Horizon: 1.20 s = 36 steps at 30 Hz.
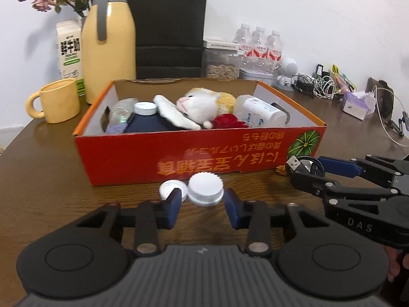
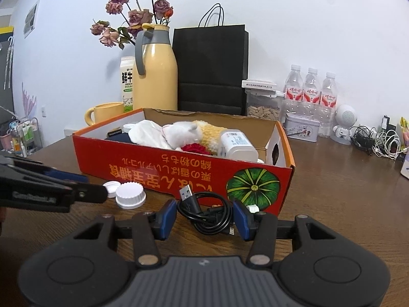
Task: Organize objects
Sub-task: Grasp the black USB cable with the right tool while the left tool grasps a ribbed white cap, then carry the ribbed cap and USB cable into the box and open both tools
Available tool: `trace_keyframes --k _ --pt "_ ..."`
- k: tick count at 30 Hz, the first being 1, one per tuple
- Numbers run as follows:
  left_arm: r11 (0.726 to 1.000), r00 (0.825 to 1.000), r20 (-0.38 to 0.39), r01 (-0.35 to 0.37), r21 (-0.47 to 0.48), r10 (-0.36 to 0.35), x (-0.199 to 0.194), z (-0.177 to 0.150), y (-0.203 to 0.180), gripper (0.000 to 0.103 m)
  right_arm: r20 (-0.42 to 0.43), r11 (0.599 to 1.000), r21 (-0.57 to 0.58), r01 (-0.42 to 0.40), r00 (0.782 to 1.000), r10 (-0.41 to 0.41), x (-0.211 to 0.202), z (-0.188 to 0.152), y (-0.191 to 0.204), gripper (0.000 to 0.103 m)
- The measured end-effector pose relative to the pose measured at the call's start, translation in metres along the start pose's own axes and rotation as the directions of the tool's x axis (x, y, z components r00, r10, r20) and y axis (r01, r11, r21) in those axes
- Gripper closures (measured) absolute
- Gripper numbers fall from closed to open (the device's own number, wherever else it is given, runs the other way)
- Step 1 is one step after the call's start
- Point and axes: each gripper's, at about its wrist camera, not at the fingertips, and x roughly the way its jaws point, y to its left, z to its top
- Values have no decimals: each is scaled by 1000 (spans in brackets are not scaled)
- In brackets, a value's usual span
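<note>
A red cardboard box (image 1: 179,153) on the wooden table holds a plush toy (image 1: 202,105), a white bottle (image 1: 263,112), a dark bottle with a white cap (image 1: 145,108) and a red flower (image 1: 227,121). My left gripper (image 1: 203,204) is open, its fingers either side of a large white cap (image 1: 205,189); a smaller cap (image 1: 170,190) lies just left. My right gripper (image 2: 204,218) is open around a coiled black USB cable (image 2: 204,212) in front of the box (image 2: 179,168). The caps also show in the right wrist view (image 2: 130,195).
Behind the box stand a yellow mug (image 1: 57,101), a yellow thermos (image 1: 108,43), a milk carton (image 1: 69,51), a black paper bag (image 1: 168,30), a jar of seeds (image 1: 221,60) and water bottles (image 1: 260,46). Tangled cables (image 1: 317,84) and tissues (image 1: 358,102) lie at the right.
</note>
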Motion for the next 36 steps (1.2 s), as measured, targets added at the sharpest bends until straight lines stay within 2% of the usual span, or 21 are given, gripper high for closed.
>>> trace_keyframes --k 9,17,25,36 --pt "1000 998 -67 -14 -11 13 28 7 -8 67 4 1000 19 -11 1000 11 0 0 -2 56" --pt "999 997 -73 -35 -20 33 43 12 -11 65 6 999 24 -21 1000 21 -1 0 -4 56" --pt "999 999 -40 -33 -14 32 44 11 -14 66 6 1000 24 -20 1000 20 -1 0 -3 56" --pt "1000 999 50 -4 -16 5 4 5 -14 66 23 1000 25 -16 1000 16 -5 0 -3 56"
